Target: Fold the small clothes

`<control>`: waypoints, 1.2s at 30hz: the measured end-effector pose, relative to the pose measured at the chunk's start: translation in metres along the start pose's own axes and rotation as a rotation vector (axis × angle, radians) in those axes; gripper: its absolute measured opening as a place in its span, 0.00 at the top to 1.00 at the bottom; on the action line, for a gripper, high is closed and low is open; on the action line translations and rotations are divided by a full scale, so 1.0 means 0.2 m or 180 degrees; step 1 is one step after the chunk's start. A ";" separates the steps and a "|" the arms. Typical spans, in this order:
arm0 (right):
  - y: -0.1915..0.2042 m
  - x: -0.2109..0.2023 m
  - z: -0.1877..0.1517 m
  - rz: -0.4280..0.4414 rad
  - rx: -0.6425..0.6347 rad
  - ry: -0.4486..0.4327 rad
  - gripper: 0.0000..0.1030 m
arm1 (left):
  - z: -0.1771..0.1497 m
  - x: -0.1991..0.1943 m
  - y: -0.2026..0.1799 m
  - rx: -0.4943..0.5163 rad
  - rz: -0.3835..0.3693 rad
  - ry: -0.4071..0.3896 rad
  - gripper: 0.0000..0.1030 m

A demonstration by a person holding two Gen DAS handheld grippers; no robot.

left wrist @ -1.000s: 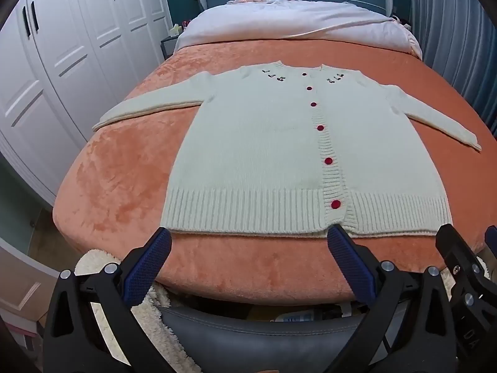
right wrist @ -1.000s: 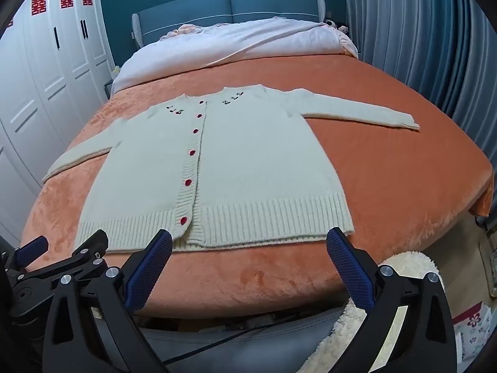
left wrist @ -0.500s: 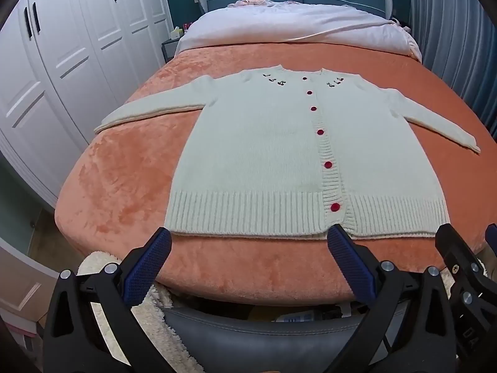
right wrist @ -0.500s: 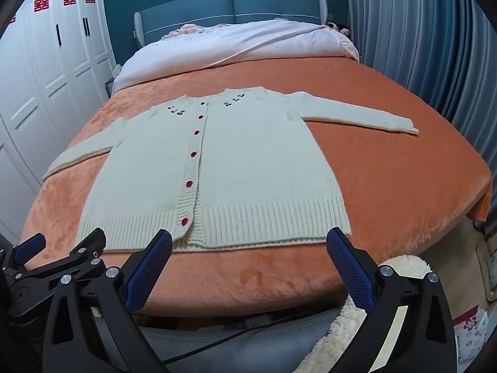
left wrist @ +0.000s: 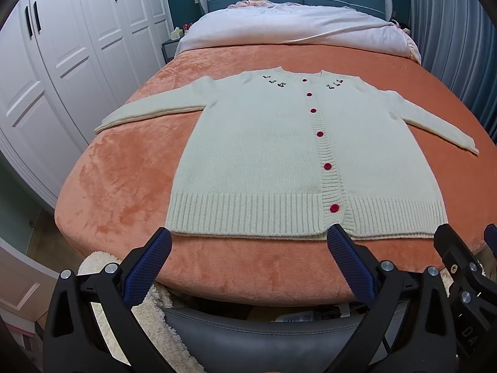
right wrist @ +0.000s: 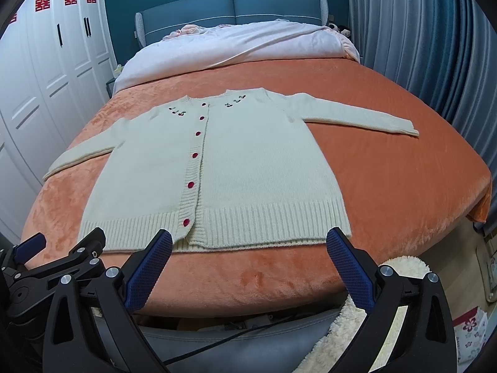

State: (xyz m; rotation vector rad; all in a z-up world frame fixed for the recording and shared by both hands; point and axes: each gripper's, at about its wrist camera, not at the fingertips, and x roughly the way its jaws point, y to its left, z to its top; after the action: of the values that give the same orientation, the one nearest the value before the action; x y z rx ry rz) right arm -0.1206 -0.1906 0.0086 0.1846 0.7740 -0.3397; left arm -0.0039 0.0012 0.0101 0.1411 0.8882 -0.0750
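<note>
Left wrist view: one cream knitted cardigan (left wrist: 273,158) with a ribbed hem and six red round buttons (left wrist: 334,207) lies flat on the plush orange blanket (left wrist: 118,183), hem along the bed's near edge, both sleeves spread. The left gripper (left wrist: 248,248) gapes wide, holding nothing, short of the hem.

Right wrist view: the same cardigan (right wrist: 248,168) lies flat, its right sleeve (right wrist: 360,118) stretched toward the bed's right edge. The right gripper (right wrist: 248,248), textured blue pads (right wrist: 348,267) spread wide, is empty, clear of the knit.
</note>
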 end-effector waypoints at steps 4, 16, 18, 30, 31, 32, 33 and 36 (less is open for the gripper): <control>0.00 0.00 0.00 0.0002 0.0004 0.0004 0.05 | 0.00 0.00 0.00 -0.0007 -0.0006 0.0008 0.05; 0.00 0.00 0.00 0.0002 -0.0001 0.0003 0.05 | -0.01 0.01 0.00 -0.0008 -0.0012 0.0004 0.05; 0.00 0.00 0.00 -0.0003 -0.0003 0.0004 0.05 | -0.01 0.01 0.00 -0.0007 -0.0011 0.0004 0.05; 0.00 0.00 0.00 -0.0003 0.0000 0.0015 0.05 | 0.00 0.00 0.00 0.0000 -0.0006 -0.0001 0.06; 0.00 0.00 0.00 0.0001 0.0004 0.0011 0.05 | -0.01 0.00 0.00 -0.0002 -0.0007 -0.0004 0.06; 0.00 0.00 0.00 0.0003 0.0005 0.0012 0.05 | -0.01 0.00 0.00 -0.0002 -0.0008 -0.0004 0.06; 0.00 0.00 0.00 0.0002 0.0002 0.0013 0.05 | -0.01 0.00 0.00 0.0000 -0.0006 -0.0004 0.06; 0.00 0.00 0.00 -0.0006 -0.0002 0.0006 0.05 | -0.01 0.00 0.00 -0.0006 -0.0008 -0.0003 0.06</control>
State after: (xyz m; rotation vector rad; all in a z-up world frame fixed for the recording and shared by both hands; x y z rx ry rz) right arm -0.1208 -0.1903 0.0081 0.1836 0.7760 -0.3411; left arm -0.0045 0.0020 0.0091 0.1383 0.8874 -0.0767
